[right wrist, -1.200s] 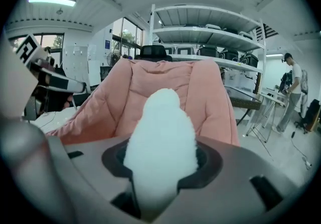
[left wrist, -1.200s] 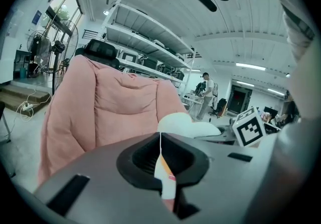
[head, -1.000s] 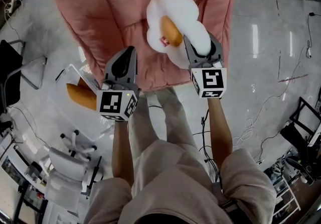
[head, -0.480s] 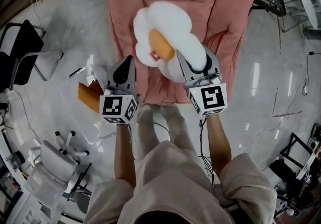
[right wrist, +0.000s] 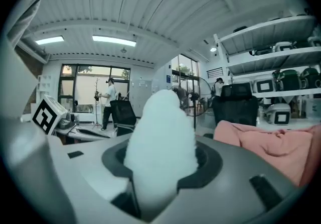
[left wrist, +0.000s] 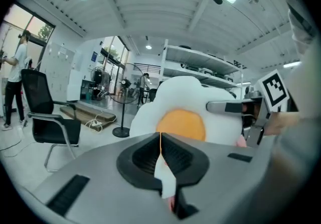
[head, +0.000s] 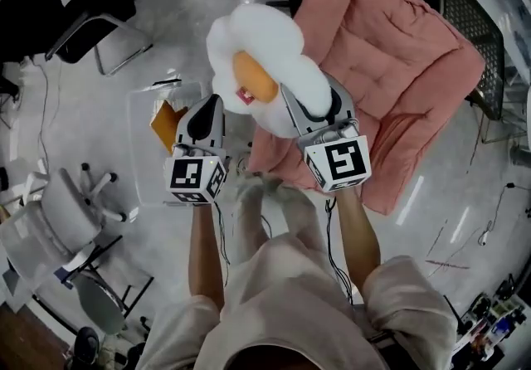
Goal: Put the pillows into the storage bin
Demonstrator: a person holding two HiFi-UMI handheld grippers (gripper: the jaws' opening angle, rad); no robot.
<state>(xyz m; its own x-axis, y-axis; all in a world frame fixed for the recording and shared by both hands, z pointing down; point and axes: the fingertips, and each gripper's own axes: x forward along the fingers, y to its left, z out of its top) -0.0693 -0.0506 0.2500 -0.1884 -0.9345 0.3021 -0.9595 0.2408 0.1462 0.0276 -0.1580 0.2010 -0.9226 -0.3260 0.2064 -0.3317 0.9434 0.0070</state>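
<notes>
A fried-egg pillow (head: 265,53), white with an orange yolk, hangs in the air in front of me. My right gripper (head: 311,103) is shut on its white edge, which bulges up between the jaws (right wrist: 160,168). My left gripper (head: 207,111) is beside the pillow's left side, jaws closed, with a thin white strip in the slit (left wrist: 161,168); I cannot tell what the strip is. The pillow (left wrist: 185,112) fills the middle of the left gripper view. A clear storage bin (head: 145,186) stands on the floor left of my left gripper, an orange pillow (head: 168,124) inside it.
A large pink quilted cushion (head: 398,70) lies to the right. A black chair (head: 83,3) stands at the upper left, and white office chairs (head: 58,219) at the lower left. Cables run across the grey floor. Shelving (right wrist: 281,67) and a person (right wrist: 108,102) stand far off.
Both grippers and the egg pillow have swung left, off the pink cushion. The cushion now lies to the right, and the clear bin is close beside my left gripper.
</notes>
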